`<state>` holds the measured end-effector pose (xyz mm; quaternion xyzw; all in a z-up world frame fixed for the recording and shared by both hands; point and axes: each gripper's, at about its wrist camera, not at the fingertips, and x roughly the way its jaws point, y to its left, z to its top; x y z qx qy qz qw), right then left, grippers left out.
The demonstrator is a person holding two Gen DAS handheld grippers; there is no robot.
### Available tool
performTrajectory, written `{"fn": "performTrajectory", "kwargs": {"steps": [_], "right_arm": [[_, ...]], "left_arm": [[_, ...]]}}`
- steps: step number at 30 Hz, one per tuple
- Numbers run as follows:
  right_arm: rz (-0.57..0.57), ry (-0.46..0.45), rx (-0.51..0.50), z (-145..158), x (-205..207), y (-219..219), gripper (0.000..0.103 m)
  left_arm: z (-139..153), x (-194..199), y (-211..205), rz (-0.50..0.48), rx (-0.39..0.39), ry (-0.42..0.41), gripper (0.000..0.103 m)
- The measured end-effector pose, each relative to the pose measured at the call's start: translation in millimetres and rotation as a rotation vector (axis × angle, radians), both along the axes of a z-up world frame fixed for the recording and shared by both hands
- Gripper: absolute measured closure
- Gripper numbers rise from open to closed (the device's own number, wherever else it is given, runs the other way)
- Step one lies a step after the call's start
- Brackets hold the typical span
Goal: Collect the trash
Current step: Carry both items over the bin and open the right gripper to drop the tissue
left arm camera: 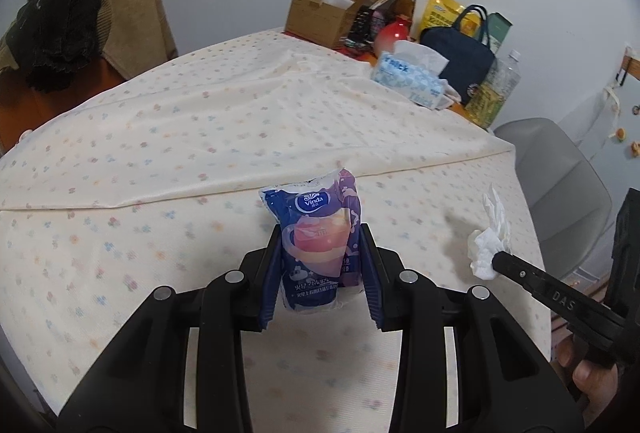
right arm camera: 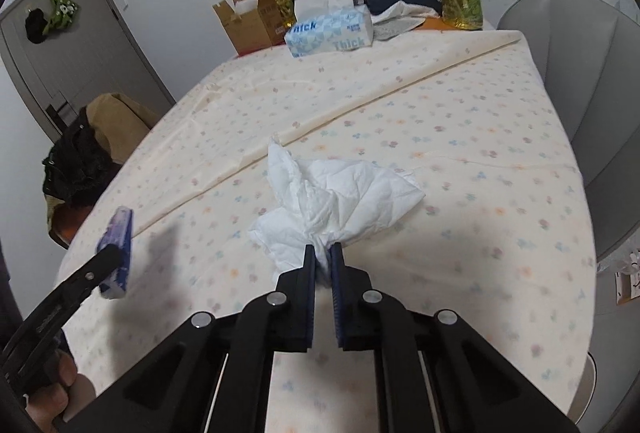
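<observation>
The right tongs point(right arm camera: 323, 257) are clenched on a crumpled tissue point(right arm camera: 340, 193) lying on the counter point(right arm camera: 460, 161), the left tongs point(left arm camera: 320, 253) grip an upright tissue packet point(left arm camera: 316, 233), so the pickup looks done, and next comes lifting both toward a bin, which is nowhere in view.

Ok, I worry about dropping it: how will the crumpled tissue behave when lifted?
The tissue looks thin and creased, so probably floppy and very light. The right gripper pinches only one bunched corner, so the rest will likely dangle. Soft paper seems unlikely to slip, though it could tear.
</observation>
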<state>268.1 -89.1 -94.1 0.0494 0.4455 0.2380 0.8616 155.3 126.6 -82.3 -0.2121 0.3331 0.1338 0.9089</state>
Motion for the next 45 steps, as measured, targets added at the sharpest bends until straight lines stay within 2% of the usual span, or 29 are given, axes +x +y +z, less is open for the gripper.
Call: {"fn": "performTrajectory", "kwargs": {"steps": [9,20,35,45], "right_arm": [[-0.046,-0.060,0.119,34.2,-44.9,-57.3,0.095],[-0.147,-0.104,0.175,50.4,-82.6,-139.3,0.095],[-0.368,-0.088,0.105,24.8,-110.9,-266.3,0.094],[-0.517,-0.013,0.096,-14.7,-128.8,-344.2,0.094]], "left_arm": [[26.2,0.3,-53.2,-0.130,0.008,-0.054,0.067],[42.8,9.8,-136.7,-0.322,0.023,-0.087,0.067],[36.7,38.5,-266.9,-0.594,0.072,-0.053,0.067],[16.2,56.9,-343.1,-0.731,0.080,0.010,0.067]]}}
